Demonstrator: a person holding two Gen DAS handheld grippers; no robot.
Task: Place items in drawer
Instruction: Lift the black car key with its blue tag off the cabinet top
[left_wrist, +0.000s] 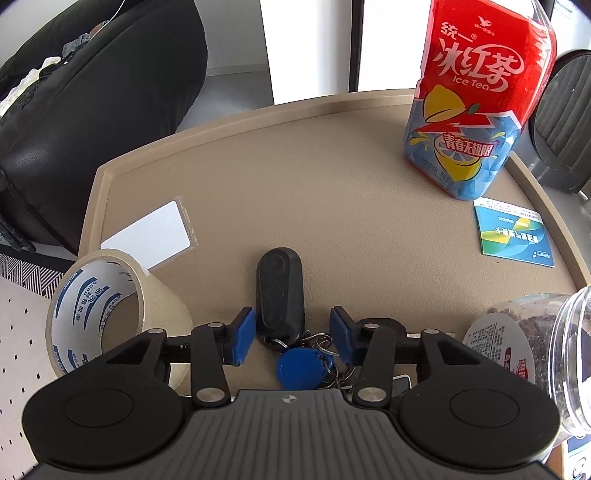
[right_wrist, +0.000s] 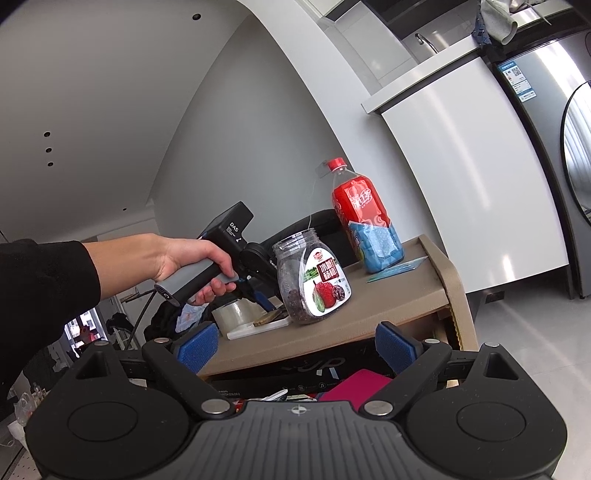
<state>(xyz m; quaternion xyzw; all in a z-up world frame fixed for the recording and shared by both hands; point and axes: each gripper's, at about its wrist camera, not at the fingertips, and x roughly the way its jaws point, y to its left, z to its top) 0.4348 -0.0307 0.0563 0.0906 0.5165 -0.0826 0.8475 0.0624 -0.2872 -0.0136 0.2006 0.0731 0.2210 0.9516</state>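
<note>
Left hand-held gripper (left_wrist: 291, 334): low over the beige tabletop (left_wrist: 295, 177), jaws spread moderately wide, blue pads on either side of a black key fob (left_wrist: 280, 291). The left pad sits just beside the fob's lower left edge; the right pad stands clear of it. Nothing clamped. The fob lies flat, joined to a key ring with a round blue tag (left_wrist: 301, 367) and some keys beneath the gripper.

Around it on the tabletop: roll of clear packing tape (left_wrist: 110, 314) standing on edge at the left; white card in a clear sleeve (left_wrist: 147, 236) lying flat behind the tape; blue-green card (left_wrist: 513, 230) at the right, just in front of an upright ice tea bottle (left_wrist: 480, 96); clear plastic snack jar (left_wrist: 535, 343) at the near right.

Right hand-held gripper (right_wrist: 295, 347): held lower, off the front of the tabletop, jaws wide, empty. Below it, an open drawer with mixed contents, among them a magenta flat item (right_wrist: 354, 386). From this view a hand (right_wrist: 192, 266) in a black sleeve grips the left tool's grey handle over the tabletop; the jar (right_wrist: 312, 275) and the bottle (right_wrist: 365, 218) stand upright, apart.
</note>
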